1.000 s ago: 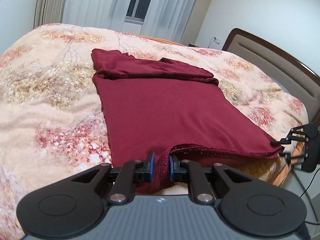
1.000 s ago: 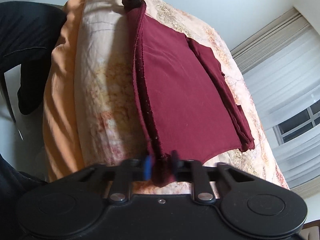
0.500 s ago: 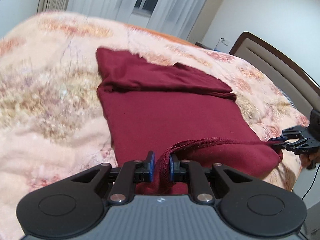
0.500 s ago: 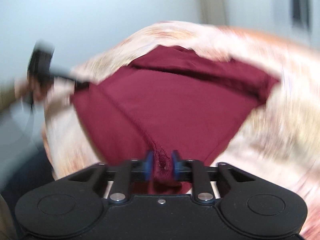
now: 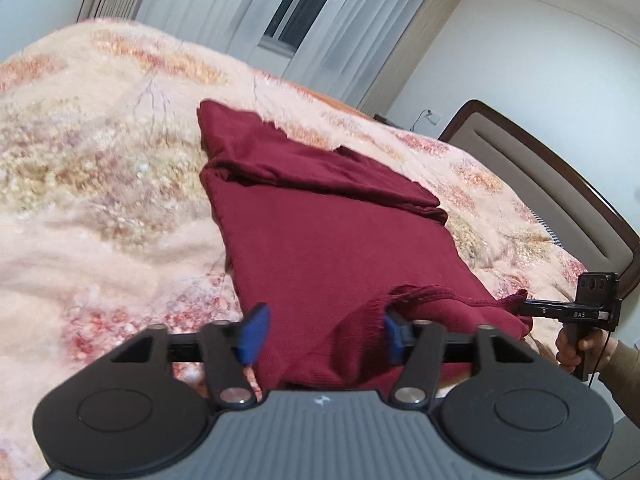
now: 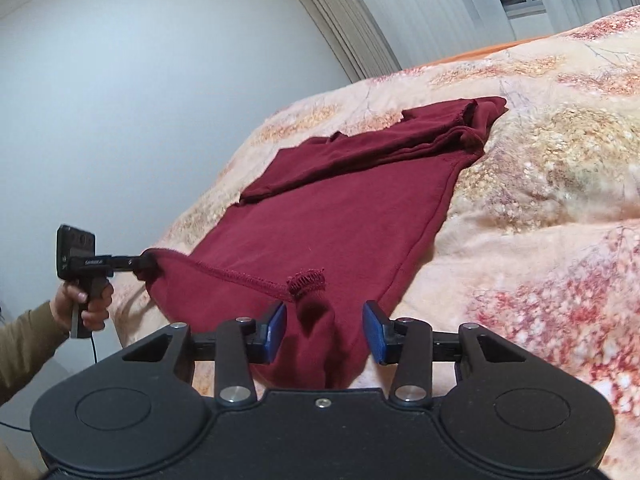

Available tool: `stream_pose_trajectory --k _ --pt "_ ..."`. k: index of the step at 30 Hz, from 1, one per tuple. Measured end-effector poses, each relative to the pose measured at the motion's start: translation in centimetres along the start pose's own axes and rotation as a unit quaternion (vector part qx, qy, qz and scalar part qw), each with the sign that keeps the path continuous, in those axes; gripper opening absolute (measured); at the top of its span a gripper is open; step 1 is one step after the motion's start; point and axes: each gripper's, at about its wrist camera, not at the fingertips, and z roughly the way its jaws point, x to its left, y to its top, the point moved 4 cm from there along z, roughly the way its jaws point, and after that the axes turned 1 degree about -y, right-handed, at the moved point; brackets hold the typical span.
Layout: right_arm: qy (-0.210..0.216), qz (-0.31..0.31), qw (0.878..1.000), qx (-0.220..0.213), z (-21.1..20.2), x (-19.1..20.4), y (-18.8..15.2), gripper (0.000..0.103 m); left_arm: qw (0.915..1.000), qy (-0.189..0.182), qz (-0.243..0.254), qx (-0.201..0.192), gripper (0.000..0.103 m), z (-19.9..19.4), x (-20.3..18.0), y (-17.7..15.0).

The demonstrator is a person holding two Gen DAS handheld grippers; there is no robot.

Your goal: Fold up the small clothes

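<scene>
A dark red shirt (image 5: pixel 320 240) lies spread on the floral bedspread (image 5: pixel 100 200), its sleeves folded across the far end; it also shows in the right wrist view (image 6: pixel 340 216). My left gripper (image 5: pixel 322 334) is open, with the shirt's near hem corner lying loose between its blue pads (image 5: pixel 254 332). My right gripper (image 6: pixel 325 332) is open too, the other hem corner bunched between its pads (image 6: pixel 276 332). Each gripper shows side-on in the other's view: the right one (image 5: pixel 528 310) and the left one (image 6: pixel 140 266), tips against the hem.
A padded headboard (image 5: pixel 560 200) with a wooden frame rises to the right in the left wrist view. Curtains (image 5: pixel 260 20) and a window stand beyond the bed. A white wall (image 6: pixel 140 80) is to the left in the right wrist view.
Both grippers carried the hem forward and lower over the shirt, then opened; the hem corners now lie slack between the pads. The right gripper swung round to face along the bed.
</scene>
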Motion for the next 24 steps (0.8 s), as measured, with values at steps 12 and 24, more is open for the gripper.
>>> stream_pose_trajectory --k 12,24 --pt "-0.032 -0.019 0.999 0.011 2.1 1.1 0.4 0.026 0.9959 0.089 0.016 -0.007 0.075 -1.2 0.2 1.1" --pt "-0.026 0.009 1.0 -0.005 1.5 1.0 0.0 0.011 0.9948 -0.028 -0.091 -0.035 0.09 -2.9 2.9 1.6"
